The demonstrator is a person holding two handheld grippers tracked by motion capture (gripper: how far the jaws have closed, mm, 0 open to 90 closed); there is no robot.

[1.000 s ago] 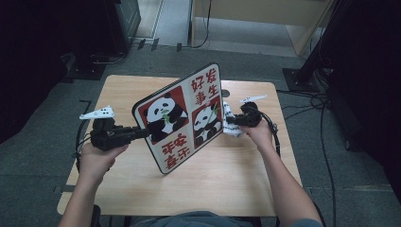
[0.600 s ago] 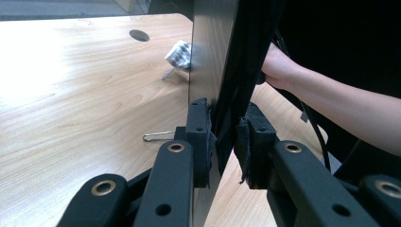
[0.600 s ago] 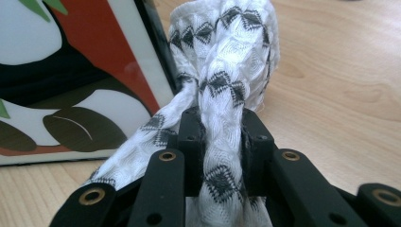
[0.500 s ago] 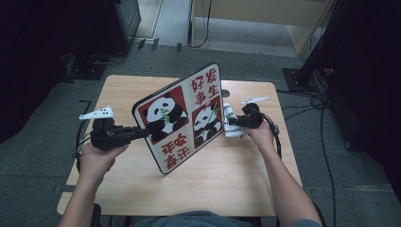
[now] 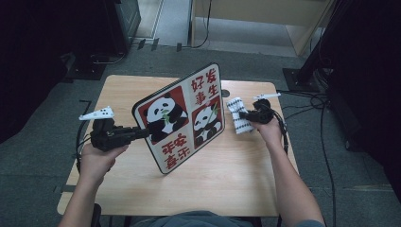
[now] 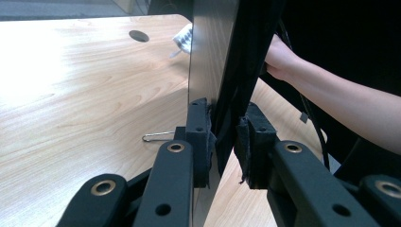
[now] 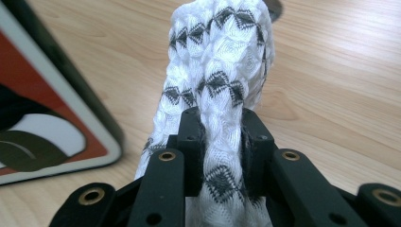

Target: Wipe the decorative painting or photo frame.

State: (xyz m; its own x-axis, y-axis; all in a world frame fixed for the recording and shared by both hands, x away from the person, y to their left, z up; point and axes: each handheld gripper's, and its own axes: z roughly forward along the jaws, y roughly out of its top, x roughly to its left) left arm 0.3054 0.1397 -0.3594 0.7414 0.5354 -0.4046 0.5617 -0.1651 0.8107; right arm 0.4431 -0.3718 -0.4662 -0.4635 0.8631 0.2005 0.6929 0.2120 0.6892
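While the board (image 5: pixel 182 118) stands tilted on one corner near the middle of the table (image 5: pixel 236 184), the left gripper (image 5: pixel 142 133) clamps its edge at about nine o'clock of the board in the high view. In the left gripper view the board (image 6: pixel 213 52) rises edge-on between the two pads (image 6: pixel 199 137), which press on its opposite faces low down, so the jaws are clenched on it. At three o'clock of the board, just beside its right edge, the cloth (image 5: pixel 238 116), white with dark zigzag bands, hangs in the right gripper (image 5: pixel 242 114). In the right gripper view the cloth (image 7: pixel 222 61) is bunched and pinched between the pads (image 7: pixel 191 146), with most of it bulging out past the fingertips toward twelve o'clock and a little spilling below them. At nine o'clock of that view, the board's red and white corner (image 7: pixel 52 127) rests on the wood, near the cloth; I cannot tell whether they touch.
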